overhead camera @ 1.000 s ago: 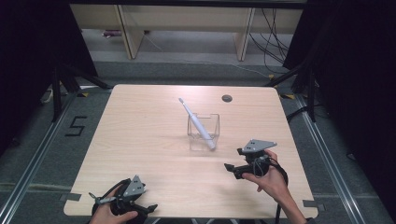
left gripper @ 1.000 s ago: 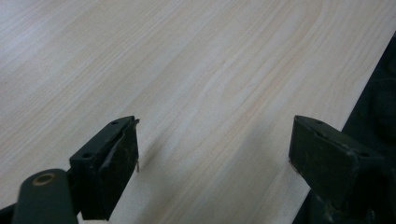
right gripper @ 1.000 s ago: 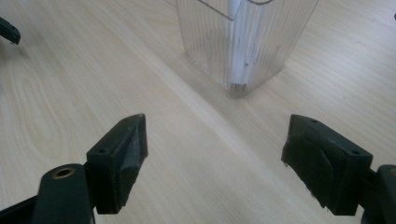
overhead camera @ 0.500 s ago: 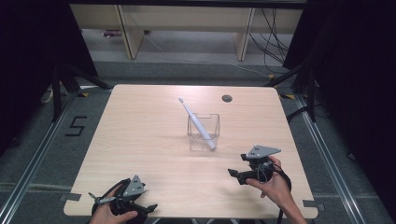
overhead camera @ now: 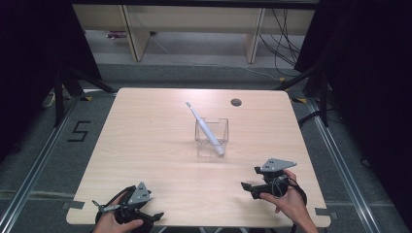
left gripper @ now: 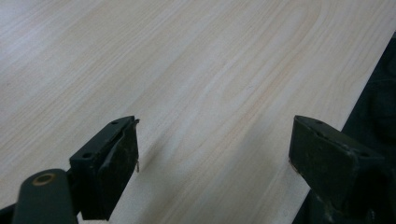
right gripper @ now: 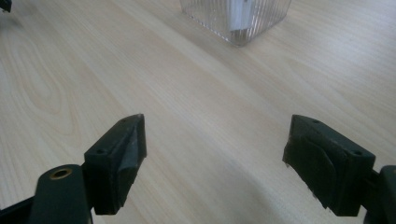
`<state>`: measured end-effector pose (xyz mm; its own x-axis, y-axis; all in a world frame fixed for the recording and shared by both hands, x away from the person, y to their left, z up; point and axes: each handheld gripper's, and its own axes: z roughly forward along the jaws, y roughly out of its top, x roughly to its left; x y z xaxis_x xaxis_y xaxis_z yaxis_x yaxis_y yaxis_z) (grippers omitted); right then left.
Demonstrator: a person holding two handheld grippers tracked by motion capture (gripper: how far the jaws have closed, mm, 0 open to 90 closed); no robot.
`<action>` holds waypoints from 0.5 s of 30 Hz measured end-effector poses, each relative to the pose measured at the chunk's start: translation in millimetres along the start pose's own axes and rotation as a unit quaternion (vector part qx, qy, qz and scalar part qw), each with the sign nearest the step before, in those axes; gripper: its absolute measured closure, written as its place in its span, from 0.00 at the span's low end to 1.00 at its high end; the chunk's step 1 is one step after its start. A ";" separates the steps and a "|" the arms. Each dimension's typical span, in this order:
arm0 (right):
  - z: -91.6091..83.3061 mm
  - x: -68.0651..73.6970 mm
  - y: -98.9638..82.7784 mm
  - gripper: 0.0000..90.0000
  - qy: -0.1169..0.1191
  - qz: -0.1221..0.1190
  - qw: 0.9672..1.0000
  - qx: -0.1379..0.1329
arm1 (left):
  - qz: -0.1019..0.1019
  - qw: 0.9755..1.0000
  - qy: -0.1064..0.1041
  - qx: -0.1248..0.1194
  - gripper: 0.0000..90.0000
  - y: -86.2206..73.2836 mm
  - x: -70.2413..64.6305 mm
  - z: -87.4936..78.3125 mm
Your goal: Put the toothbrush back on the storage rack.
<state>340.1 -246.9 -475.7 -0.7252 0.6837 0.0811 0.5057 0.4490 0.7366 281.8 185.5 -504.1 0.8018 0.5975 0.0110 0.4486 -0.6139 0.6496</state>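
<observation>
1. The left gripper [overhead camera: 127,209] rested at the near-left table [overhead camera: 145,141] edge with its jaws spread wide and nothing between them; this placement appeared to be a parked position, well apart from the work.
2. The toothbrush [overhead camera: 206,128] stood tilted in the clear cup [overhead camera: 212,138] at mid-table, handle end down and head leaning up-left against the rim, which kept it propped.
3. The right gripper [overhead camera: 257,187] hovered near the cup, at the near-right, jaws wide and empty, aimed toward the cup base [right gripper: 238,18], probably to allow an unobstructed approach.
</observation>
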 end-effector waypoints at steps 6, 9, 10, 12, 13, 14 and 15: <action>-1.2 2.2 -5.3 0.22 0.002 -0.001 1.000 0.003 | -0.001 1.000 0.000 -0.002 0.17 -0.1 -0.2 0.1; -1.5 3.2 -7.5 0.22 0.007 -0.002 1.000 0.002 | 0.001 1.000 0.000 -0.002 0.17 0.0 -0.2 -0.4; -2.1 4.2 -8.2 0.22 0.005 0.001 1.000 0.003 | 0.001 1.000 0.000 -0.002 0.17 -0.1 -0.2 -0.4; -2.4 8.3 -10.0 0.22 0.004 0.018 1.000 0.004 | 0.001 1.000 0.000 -0.003 0.17 0.0 -0.3 -0.5; -1.4 5.4 -10.1 0.22 0.012 -0.003 1.000 0.001 | 0.001 1.000 -0.001 -0.004 0.17 0.0 -0.5 -0.6; -1.9 6.7 -11.2 0.22 0.008 0.002 1.000 0.003 | 0.001 1.000 0.000 -0.004 0.17 0.0 -0.5 -0.7; -2.5 9.6 -12.1 0.22 0.006 0.015 1.000 0.007 | 0.002 1.000 0.001 -0.004 0.17 0.0 -0.4 -0.8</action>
<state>325.9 -247.2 -482.1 -0.7157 0.6894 0.1113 0.5339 0.4374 0.7236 281.2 185.7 -503.5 0.8028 0.5960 0.0139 0.4431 -0.6121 0.6549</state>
